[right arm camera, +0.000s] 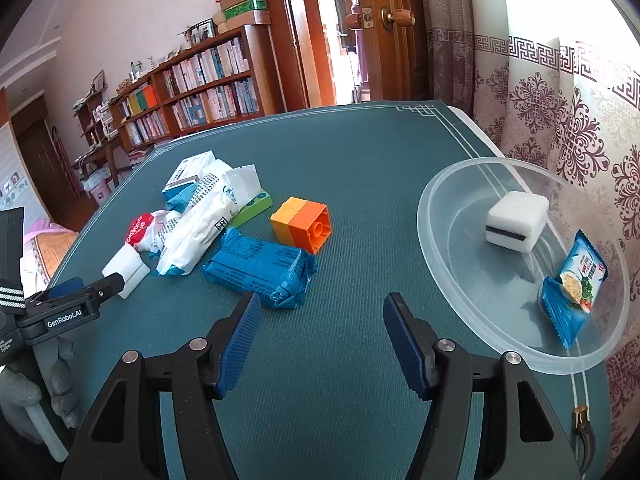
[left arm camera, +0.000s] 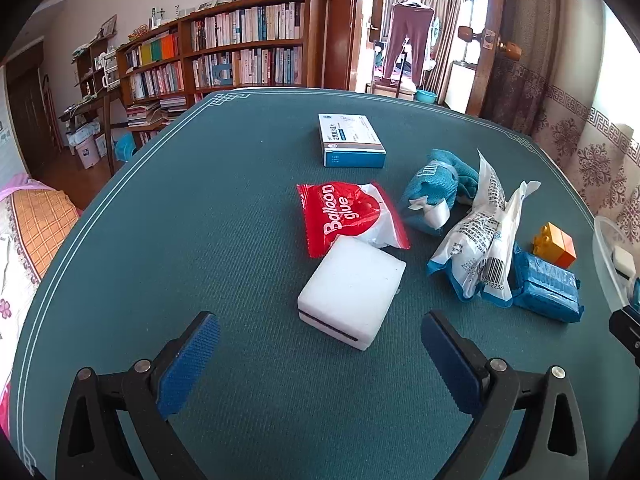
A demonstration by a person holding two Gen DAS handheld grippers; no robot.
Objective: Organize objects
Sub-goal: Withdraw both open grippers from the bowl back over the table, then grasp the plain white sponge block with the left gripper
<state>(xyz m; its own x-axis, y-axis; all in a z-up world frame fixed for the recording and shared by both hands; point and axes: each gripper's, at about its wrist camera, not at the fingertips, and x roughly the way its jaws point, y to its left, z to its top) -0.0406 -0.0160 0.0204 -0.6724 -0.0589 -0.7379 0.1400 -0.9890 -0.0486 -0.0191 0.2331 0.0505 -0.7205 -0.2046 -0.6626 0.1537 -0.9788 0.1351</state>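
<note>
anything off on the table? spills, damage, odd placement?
No spills or damage. The clutter is just unsorted: a white wipes pack lies across the red balloon-glue bag, and the orange brick is tipped on its side, stud facing sideways.

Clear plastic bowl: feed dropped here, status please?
Both grippers, left and right, open, empty. Bowl holds white sponge block, blue snack packet. Nothing blocking.

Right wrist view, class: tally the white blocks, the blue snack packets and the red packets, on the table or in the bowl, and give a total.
White blocks: 2
Blue snack packets: 2
Red packets: 1
Total: 5
</note>
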